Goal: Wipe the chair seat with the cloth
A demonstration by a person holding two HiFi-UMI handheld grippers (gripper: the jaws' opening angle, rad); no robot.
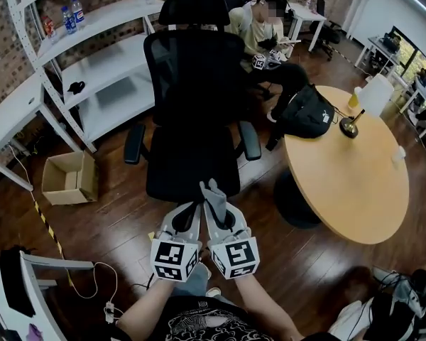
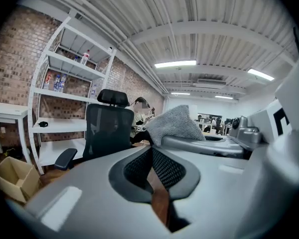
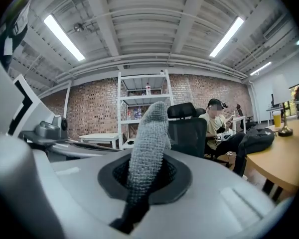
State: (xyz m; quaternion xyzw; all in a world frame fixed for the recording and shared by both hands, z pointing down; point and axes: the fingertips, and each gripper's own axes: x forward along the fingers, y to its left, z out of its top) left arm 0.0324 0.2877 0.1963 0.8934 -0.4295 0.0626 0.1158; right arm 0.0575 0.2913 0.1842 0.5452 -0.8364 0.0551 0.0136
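A black mesh office chair (image 1: 192,84) stands in the middle of the head view, its seat (image 1: 192,168) facing me. Both grippers hover side by side just in front of the seat's front edge. My right gripper (image 1: 217,206) is shut on a grey cloth (image 1: 213,196), which sticks up from between its jaws (image 3: 148,148). My left gripper (image 1: 187,212) is shut with nothing in it, close beside the right one. In the left gripper view the cloth (image 2: 175,124) shows to the right and the chair (image 2: 108,131) beyond. The chair's back (image 3: 188,128) also shows behind the cloth in the right gripper view.
A round wooden table (image 1: 355,183) stands to the right, bearing a black bag (image 1: 309,112) and a lamp (image 1: 373,98). A person (image 1: 266,30) sits behind the chair. White shelving (image 1: 99,62) lines the left; a cardboard box (image 1: 69,177) and a cable (image 1: 92,279) lie on the floor.
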